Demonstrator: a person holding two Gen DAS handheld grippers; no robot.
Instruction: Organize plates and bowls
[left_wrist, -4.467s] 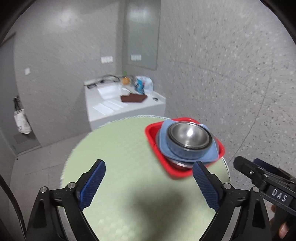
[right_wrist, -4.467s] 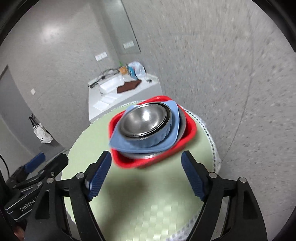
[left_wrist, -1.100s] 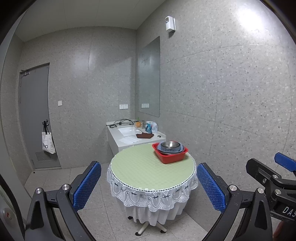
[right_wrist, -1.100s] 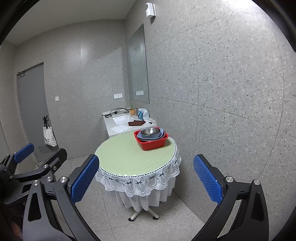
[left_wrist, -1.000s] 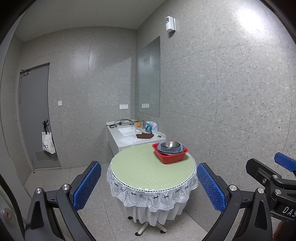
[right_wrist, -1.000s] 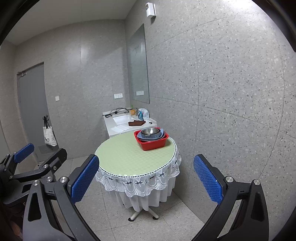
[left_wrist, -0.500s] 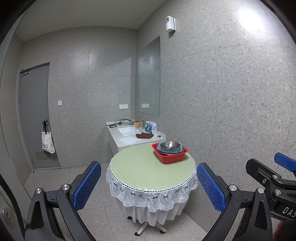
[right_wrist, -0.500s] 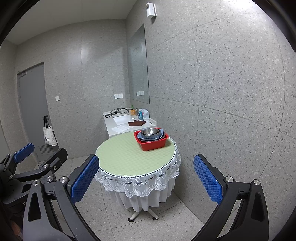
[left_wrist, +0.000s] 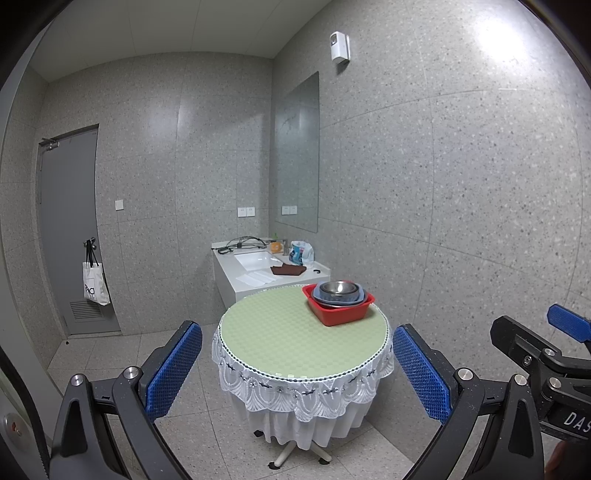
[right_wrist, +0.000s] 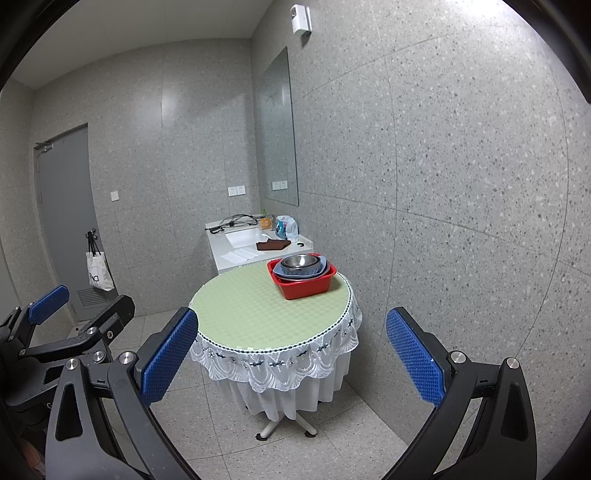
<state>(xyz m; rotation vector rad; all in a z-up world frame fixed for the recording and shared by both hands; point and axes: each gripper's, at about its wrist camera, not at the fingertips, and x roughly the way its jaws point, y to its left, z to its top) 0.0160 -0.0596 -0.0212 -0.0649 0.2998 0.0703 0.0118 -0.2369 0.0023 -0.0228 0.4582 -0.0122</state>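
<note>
A red square basin (left_wrist: 345, 314) stands at the far right of a round green-topped table (left_wrist: 280, 336). Inside it a metal bowl (left_wrist: 339, 288) sits in a blue dish (left_wrist: 360, 297) on stacked plates. The basin (right_wrist: 308, 284), metal bowl (right_wrist: 300, 261) and table (right_wrist: 251, 310) also show in the right wrist view. My left gripper (left_wrist: 297, 363) is open and empty, well back from the table. My right gripper (right_wrist: 291, 349) is open and empty, also well back.
A white counter (left_wrist: 258, 275) with a sink, a brown cloth and bottles stands behind the table against the wall. A grey door (left_wrist: 70, 229) with a hanging bag (left_wrist: 95, 288) is on the left. Tiled floor surrounds the table.
Since 4.5 s ago both grippers have drawn far back from the basin and table. Over the last second nothing has visibly moved.
</note>
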